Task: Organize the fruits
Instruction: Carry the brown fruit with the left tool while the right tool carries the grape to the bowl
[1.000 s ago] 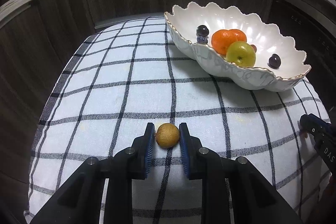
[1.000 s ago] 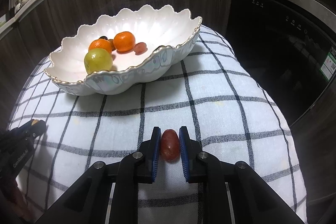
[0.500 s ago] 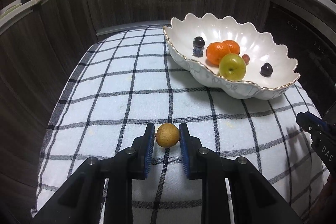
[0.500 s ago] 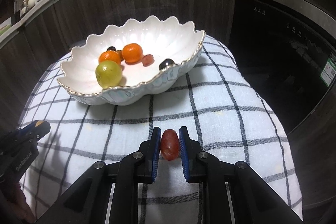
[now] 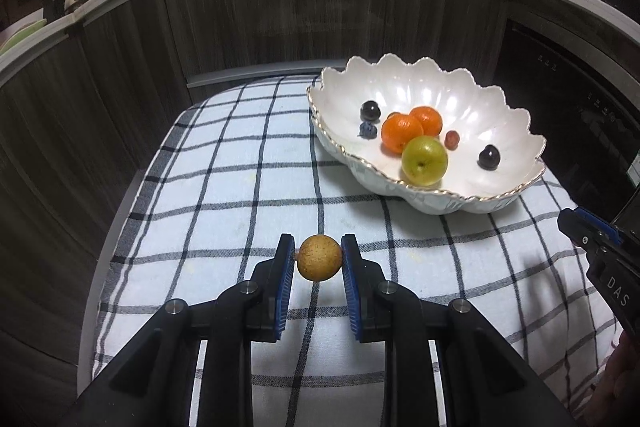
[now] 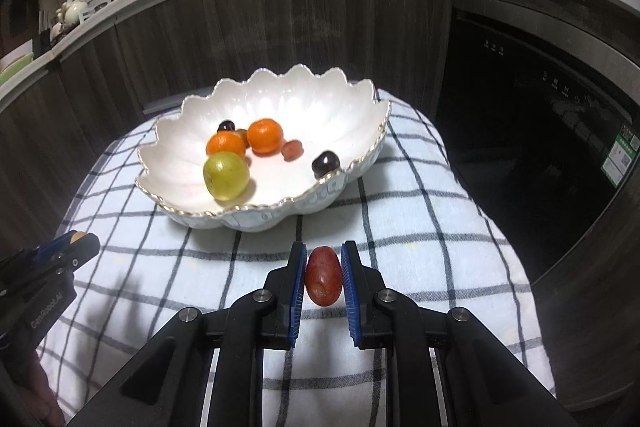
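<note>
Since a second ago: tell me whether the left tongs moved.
Yes. The left tongs, shut on the brown fruit, rose; the checked cloth looks farther below.

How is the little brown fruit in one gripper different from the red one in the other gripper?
The brown fruit is round like a ball; the red grape is a longer oval. The brown fruit has dull, speckled, rough-looking skin; the red grape looks smooth with a slight shine. The left gripper holds the brown fruit; the right gripper holds the red grape. Both are small, pinched between blue pads, and held above the checked cloth, short of the white bowl.
</note>
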Action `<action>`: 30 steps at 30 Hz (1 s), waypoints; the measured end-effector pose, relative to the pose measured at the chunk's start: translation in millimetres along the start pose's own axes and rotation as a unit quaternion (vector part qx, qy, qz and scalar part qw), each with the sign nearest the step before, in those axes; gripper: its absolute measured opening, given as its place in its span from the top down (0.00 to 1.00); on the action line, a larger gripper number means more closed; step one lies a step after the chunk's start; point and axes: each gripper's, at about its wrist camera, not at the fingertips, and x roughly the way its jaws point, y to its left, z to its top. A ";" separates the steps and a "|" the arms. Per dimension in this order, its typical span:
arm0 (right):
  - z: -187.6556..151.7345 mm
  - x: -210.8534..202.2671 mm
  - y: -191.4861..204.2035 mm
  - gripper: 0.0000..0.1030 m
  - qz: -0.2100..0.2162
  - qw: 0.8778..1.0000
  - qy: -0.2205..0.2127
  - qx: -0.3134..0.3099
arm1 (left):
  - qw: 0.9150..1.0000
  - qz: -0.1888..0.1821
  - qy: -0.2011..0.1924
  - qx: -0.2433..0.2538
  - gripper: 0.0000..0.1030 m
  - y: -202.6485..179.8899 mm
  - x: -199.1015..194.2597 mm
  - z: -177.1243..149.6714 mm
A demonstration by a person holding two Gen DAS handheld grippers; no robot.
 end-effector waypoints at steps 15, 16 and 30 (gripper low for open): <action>20.4 -21.9 1.5 0.81 0.011 0.999 -0.030 -0.002 | 0.999 -0.003 -0.034 0.002 0.76 -5.7 -31.1 24.6; 21.9 -22.9 1.4 0.81 0.012 0.999 -0.032 -0.003 | 0.999 -0.004 -0.036 0.002 0.76 -6.3 -32.0 25.9; 52.3 -28.8 -4.9 0.81 0.010 0.998 -0.054 -0.011 | 0.998 -0.009 -0.055 0.002 0.76 -13.6 -37.8 53.3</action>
